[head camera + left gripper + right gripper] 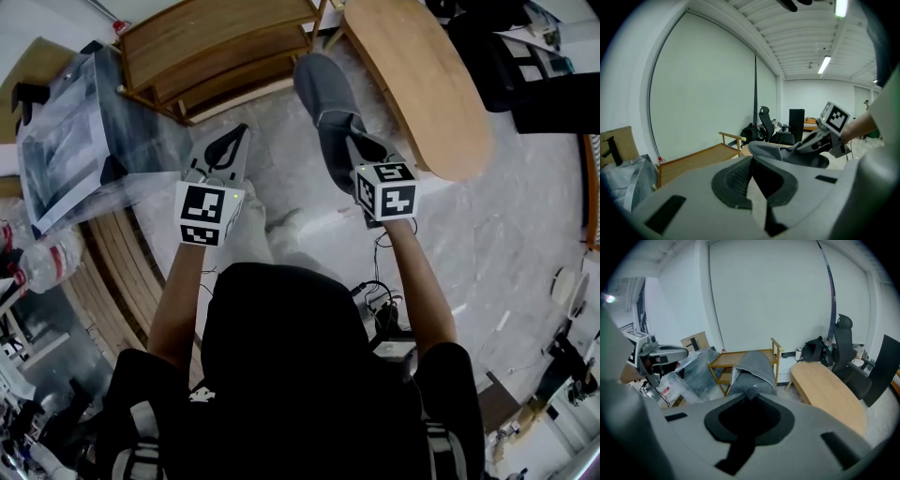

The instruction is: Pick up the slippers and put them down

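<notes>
black short-sleeved top (281,366); grey plastic left gripper (240,134) and right gripper (360,142), each bearing a white cube with black square markers (208,214).

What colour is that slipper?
The slipper is grey with a lighter rim, best seen in the right gripper view.

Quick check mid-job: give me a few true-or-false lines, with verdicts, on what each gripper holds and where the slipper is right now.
1. The right gripper is shut on a grey slipper. True.
2. The left gripper holds a second slipper. False: nothing is between its jaws, and no second slipper shows.
3. The slipper lies on the wooden rack. False: it is held up by the right gripper, in front of the rack and not resting on it.
4. In the head view, an oval wooden table stands to the right of the held slipper. True.
</notes>
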Tool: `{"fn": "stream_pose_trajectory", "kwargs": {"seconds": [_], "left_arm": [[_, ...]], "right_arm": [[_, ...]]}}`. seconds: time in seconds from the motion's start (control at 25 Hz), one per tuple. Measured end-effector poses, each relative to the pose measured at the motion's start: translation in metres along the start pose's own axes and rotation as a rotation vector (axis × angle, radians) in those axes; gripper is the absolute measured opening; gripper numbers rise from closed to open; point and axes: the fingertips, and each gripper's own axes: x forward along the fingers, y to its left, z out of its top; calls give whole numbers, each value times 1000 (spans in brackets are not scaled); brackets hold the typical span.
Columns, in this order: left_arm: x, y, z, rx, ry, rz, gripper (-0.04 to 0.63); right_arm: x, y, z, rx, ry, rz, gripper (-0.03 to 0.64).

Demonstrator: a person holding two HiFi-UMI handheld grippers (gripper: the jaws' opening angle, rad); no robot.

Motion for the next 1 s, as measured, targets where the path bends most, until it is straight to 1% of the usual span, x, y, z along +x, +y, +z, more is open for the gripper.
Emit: {"fn": "stream_pose_trajectory", "kwargs": {"seconds": [0.12, 0.32, 0.52, 0.68, 0.84, 1.0], "left_arm": [[10, 14, -10, -5, 18, 0, 8], [31, 34, -20, -16, 38, -23, 8], [56, 53, -48, -35, 71, -42, 8], [82, 68, -88, -55, 95, -37, 8], [113, 79, -140, -54, 127, -44, 8], [143, 84, -187, -64, 137, -46, 8]], "right_arm": [[15, 1, -1, -1, 28, 4, 21], [45, 1, 0, 2, 70, 5, 21], [84, 5, -6, 20, 90, 26, 21], [131, 4, -27, 11, 117, 46, 21], [180, 0, -58, 9, 141, 58, 21], [223, -10, -93, 22, 154, 62, 23]]}}
